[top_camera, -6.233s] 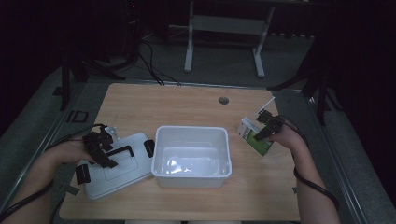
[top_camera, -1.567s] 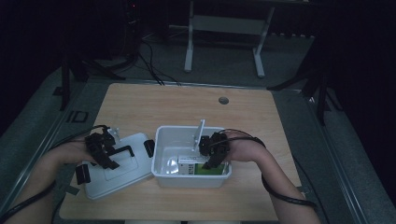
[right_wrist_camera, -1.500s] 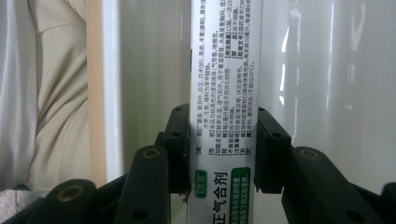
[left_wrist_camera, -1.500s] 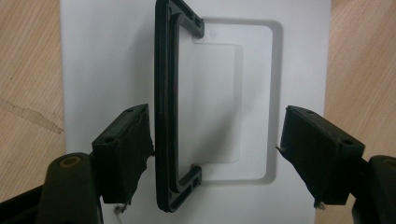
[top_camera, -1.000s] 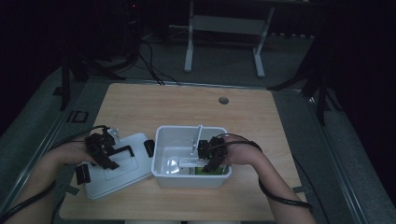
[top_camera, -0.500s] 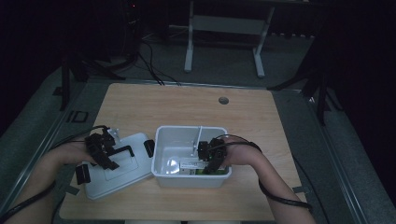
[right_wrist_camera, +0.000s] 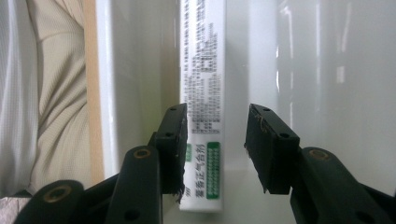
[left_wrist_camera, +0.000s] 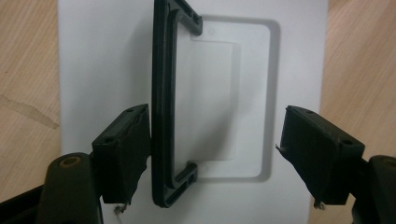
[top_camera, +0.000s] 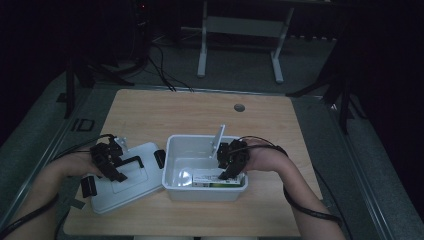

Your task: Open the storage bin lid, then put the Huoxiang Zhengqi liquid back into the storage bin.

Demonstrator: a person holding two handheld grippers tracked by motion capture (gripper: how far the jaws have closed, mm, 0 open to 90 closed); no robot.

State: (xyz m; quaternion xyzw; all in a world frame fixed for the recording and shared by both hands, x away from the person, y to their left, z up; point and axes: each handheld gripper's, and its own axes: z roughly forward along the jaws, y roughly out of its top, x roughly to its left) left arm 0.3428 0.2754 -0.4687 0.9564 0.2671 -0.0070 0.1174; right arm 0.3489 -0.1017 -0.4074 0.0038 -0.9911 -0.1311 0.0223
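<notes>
A white open bin [top_camera: 200,138] stands mid-table. Flat inside it, along the front wall, lies a white and green printed box [top_camera: 215,179]. My right gripper [top_camera: 226,171] reaches down into the bin over that box. In the right gripper view the jaws straddle the box [right_wrist_camera: 203,70]: one jaw touches its side and the other stands a gap away, so the right gripper [right_wrist_camera: 215,144] is open. The bin's white lid [top_camera: 130,192] lies left of the bin, black handle [left_wrist_camera: 161,93] upward. My left gripper [left_wrist_camera: 217,154] hovers open over it, one jaw against the handle.
Black latches [top_camera: 159,158] sit at the lid's ends. A round cable hole [top_camera: 239,107] marks the table's far side. Beyond the table, a metal stand [top_camera: 202,50] and cables are on the floor. The bin wall [right_wrist_camera: 327,93] rises close beside the right gripper.
My right gripper carried the box from the table's right side into the bin and set it low by the front wall. The left gripper and lid stayed put.
</notes>
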